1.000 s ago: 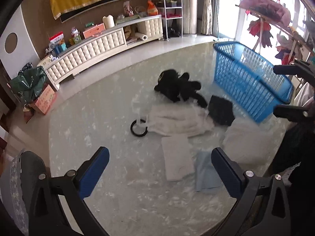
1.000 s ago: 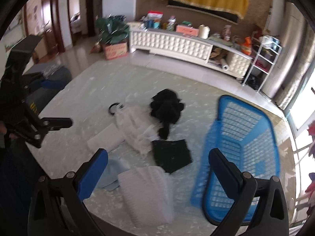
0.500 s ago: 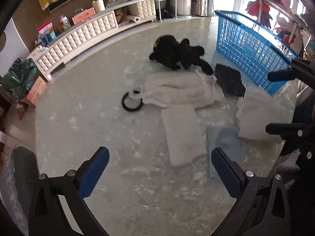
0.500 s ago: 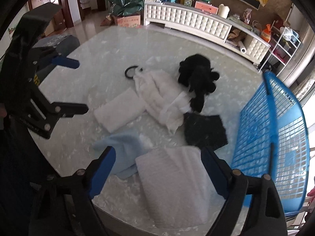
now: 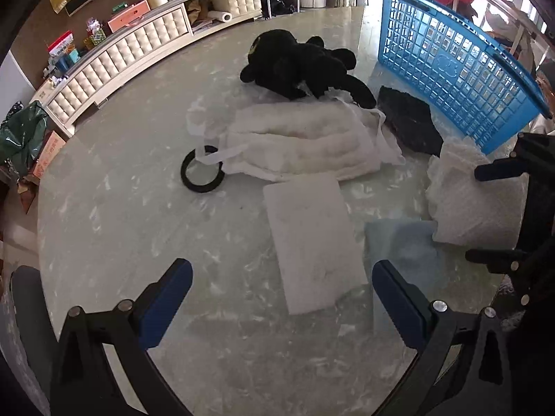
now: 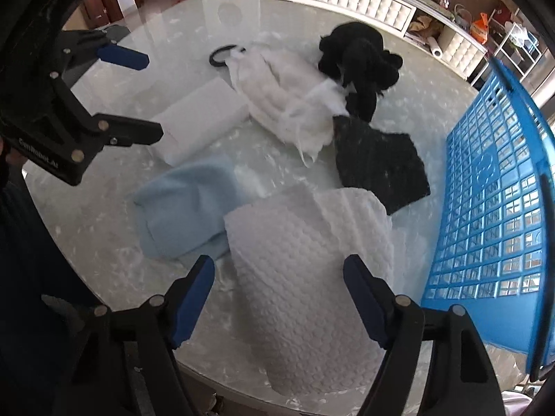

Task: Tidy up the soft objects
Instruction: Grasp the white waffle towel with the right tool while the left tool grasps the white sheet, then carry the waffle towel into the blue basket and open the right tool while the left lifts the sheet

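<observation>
Soft items lie on a round glass table (image 5: 104, 242): a black plush toy (image 5: 301, 62) (image 6: 357, 55), a white padded cloth (image 5: 305, 145) (image 6: 288, 93), a flat white folded cloth (image 5: 308, 239) (image 6: 197, 121), a light blue cloth (image 5: 402, 246) (image 6: 187, 215), a black cloth (image 5: 409, 121) (image 6: 378, 163) and a white waffle cloth (image 5: 475, 201) (image 6: 305, 270). My left gripper (image 5: 281, 298) is open above the flat white cloth's near end. My right gripper (image 6: 277, 294) is open, its fingers either side of the waffle cloth's near part.
A blue plastic basket (image 5: 451, 62) (image 6: 492, 208) stands at the table's right edge. A black ring (image 5: 203, 173) (image 6: 222, 55) lies by the padded cloth. A white cabinet (image 5: 138, 45) stands beyond the table.
Both grippers have come down and forward toward the table. The right gripper's fingers now straddle the waffle cloth. The cloths have not moved.
</observation>
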{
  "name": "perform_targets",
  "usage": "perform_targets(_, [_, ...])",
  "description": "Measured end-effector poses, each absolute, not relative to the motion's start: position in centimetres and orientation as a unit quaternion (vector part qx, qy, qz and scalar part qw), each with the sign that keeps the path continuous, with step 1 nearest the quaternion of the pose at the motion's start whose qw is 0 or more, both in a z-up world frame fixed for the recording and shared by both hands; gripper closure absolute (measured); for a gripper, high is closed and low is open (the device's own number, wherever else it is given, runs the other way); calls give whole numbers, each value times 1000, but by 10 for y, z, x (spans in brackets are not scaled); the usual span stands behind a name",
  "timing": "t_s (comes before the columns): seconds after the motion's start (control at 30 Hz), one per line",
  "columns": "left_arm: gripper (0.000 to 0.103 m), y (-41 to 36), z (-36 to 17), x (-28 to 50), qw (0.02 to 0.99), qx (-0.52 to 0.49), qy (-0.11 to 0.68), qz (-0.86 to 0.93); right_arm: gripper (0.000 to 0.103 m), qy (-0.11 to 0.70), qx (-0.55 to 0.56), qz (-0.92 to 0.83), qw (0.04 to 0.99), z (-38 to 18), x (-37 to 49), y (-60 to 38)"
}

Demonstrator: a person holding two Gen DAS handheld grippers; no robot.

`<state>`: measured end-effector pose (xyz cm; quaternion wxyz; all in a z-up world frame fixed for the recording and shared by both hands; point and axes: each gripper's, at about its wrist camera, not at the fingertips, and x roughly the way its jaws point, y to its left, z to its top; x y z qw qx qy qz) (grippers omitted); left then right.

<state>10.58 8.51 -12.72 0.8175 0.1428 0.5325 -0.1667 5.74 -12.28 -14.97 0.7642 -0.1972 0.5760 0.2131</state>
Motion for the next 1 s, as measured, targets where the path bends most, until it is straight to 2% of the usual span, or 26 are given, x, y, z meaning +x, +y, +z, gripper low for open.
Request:
perform_targets(0.47, [0,63,-160,134,792,167,567,-154,28,585,-186,214,759,-174,75,-131])
perform_targets(0.6, [0,62,-165,140,788,164,574,-150,32,583,-192,210,761,-178,79,-132])
perform_targets(0.7, [0,62,-170,146,784,157,581,-148,43,579,-200,200,765,-181,82,-136])
perform_targets(0.9, [24,67,-172,154,777,126,595,-160,48,568,-210,193,772,-186,82,-139])
perform_targets(0.97, [43,67,-169,154,778,126,594,-160,53,567,-208,188,775,-185,79,-141])
perform_targets(1.0, [49,67,-168,154,780,125,592,-161,54,566,-207,185,777,-182,76,-142])
